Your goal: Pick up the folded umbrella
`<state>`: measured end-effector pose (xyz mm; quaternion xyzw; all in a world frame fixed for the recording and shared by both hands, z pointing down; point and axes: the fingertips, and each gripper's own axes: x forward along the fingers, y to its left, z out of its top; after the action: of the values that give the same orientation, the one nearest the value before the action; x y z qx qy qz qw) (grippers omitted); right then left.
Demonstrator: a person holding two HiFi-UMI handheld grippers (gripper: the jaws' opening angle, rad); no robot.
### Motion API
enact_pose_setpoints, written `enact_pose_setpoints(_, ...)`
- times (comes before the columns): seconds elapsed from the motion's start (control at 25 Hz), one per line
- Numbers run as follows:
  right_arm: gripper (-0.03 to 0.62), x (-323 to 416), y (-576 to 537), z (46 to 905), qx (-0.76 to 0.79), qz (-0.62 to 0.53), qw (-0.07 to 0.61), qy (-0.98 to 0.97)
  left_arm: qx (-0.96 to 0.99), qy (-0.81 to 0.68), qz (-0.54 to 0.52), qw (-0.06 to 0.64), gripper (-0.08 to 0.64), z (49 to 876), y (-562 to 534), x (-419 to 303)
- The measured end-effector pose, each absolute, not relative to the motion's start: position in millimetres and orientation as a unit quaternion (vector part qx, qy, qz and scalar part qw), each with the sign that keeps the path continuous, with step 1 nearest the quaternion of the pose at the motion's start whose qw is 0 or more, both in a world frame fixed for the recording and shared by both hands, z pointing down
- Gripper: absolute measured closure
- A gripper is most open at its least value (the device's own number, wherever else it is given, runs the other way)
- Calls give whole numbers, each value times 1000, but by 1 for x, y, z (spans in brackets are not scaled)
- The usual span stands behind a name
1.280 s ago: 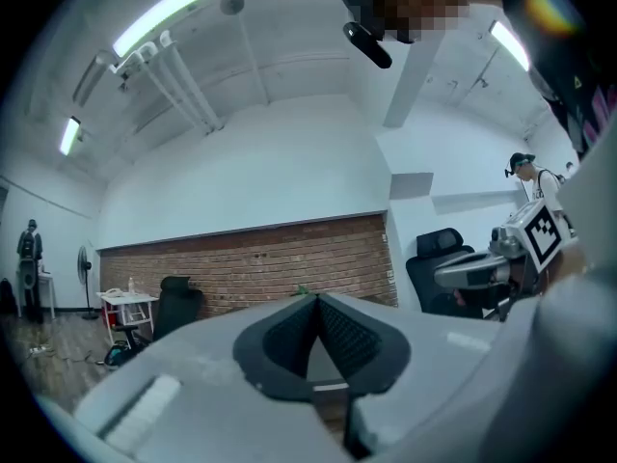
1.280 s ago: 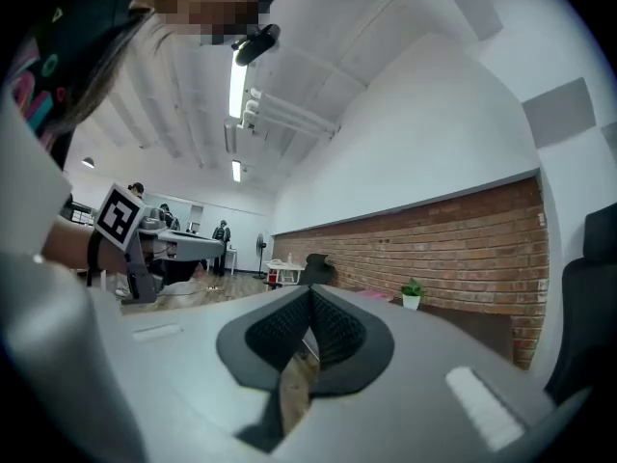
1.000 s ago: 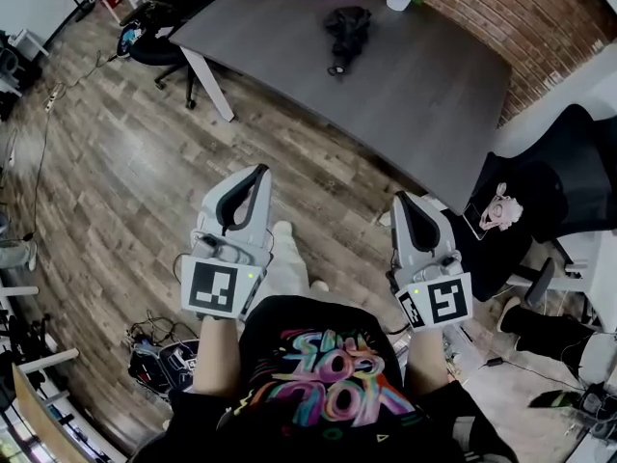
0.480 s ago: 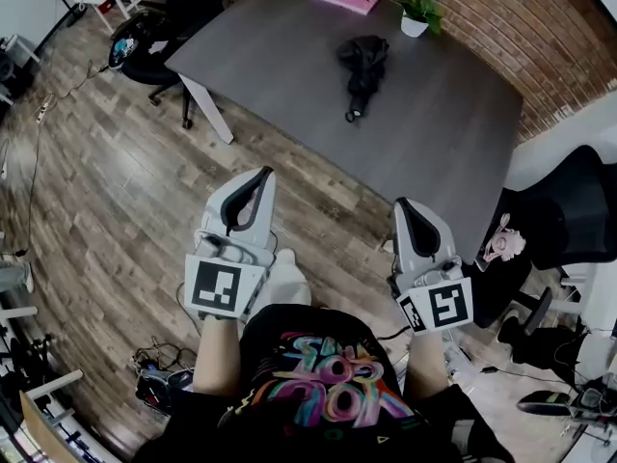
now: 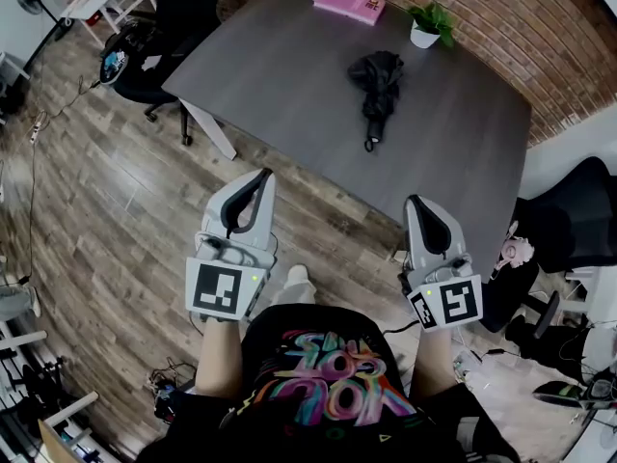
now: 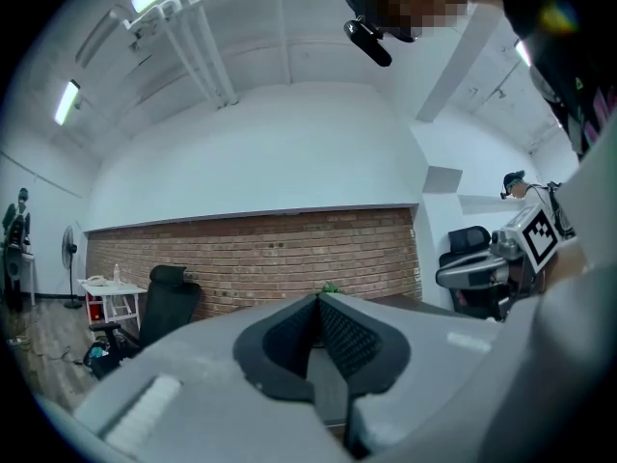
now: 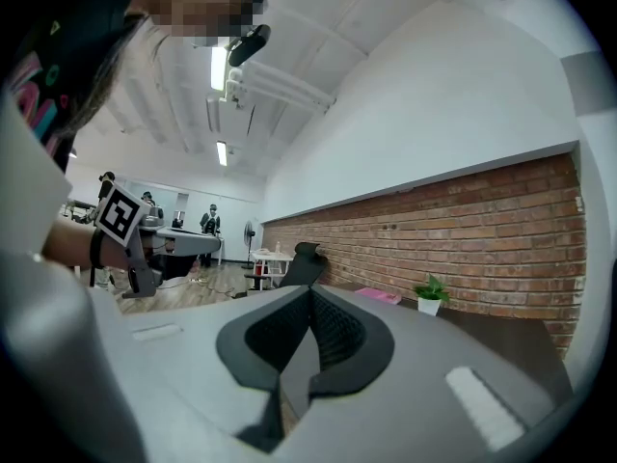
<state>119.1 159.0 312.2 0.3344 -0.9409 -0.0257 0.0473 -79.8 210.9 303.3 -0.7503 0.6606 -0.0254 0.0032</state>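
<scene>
Well ahead of both grippers, the folded black umbrella lay on the gray counter. It was a bit nearer the right gripper than the left gripper, and neither one touched it. Both grippers were pressed together with nothing in their jaws, held out level by the counter's near edge, and past the umbrella sat a pink book and a small plant in a white pot.
</scene>
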Motion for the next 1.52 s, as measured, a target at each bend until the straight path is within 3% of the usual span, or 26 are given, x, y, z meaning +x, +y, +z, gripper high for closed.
enact_pose_setpoints(0.68, 592, 83, 101, 349, 352, 0, 77, -933, -757, 652, -32, -31, 558, 344, 150, -119)
enact_pose_setpoints(1.16, 592, 42, -51, 346, 358, 6, 69, -931, -775, 630, -40, -24, 558, 334, -13, -147)
enact_pose_setpoints(1.52, 592, 50, -127, 342, 381, 10, 66, -922, -790, 612, -42, -15, 558, 321, -100, -144)
